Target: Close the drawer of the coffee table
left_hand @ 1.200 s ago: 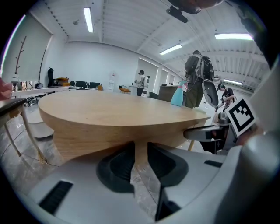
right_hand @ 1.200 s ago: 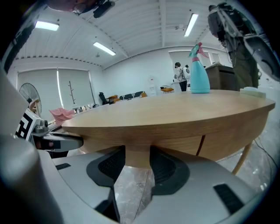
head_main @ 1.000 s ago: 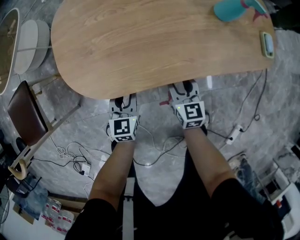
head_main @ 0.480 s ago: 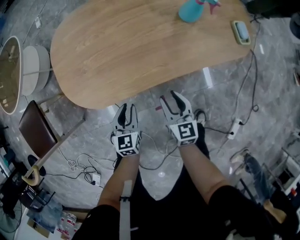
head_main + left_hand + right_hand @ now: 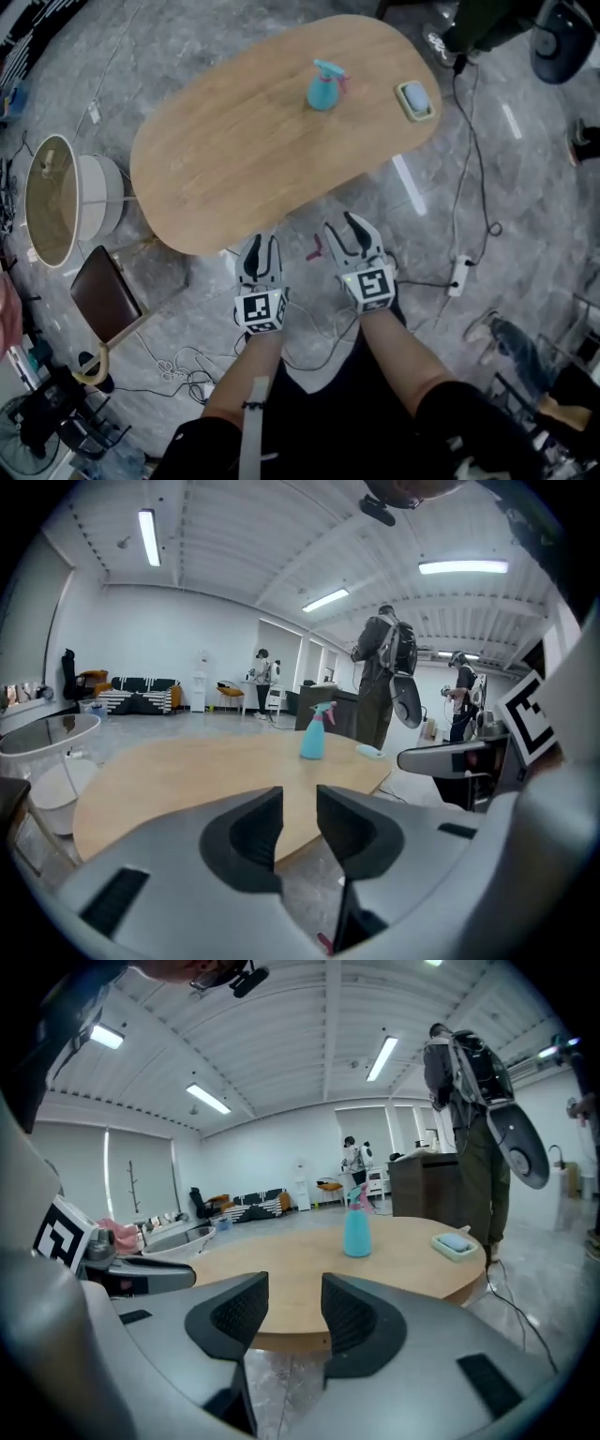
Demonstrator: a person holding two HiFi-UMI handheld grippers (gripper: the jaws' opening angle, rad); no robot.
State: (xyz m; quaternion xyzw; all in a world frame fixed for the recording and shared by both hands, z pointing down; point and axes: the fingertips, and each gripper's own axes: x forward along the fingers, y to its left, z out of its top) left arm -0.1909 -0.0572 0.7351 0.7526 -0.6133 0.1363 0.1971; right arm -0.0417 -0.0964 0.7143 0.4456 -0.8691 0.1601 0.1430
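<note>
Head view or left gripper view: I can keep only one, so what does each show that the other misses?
Only the head view: the person's forearms, the floor cables and a power strip. Only the left gripper view: ceiling lights and a far sofa. Both: the table, the spray bottle on it, and the left gripper, jaws apart and empty.

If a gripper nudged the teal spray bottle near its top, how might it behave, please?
The spray bottle stands upright, taller than wide, so it would probably tip. Pushed low, it might slide on the smooth wooden table.
</note>
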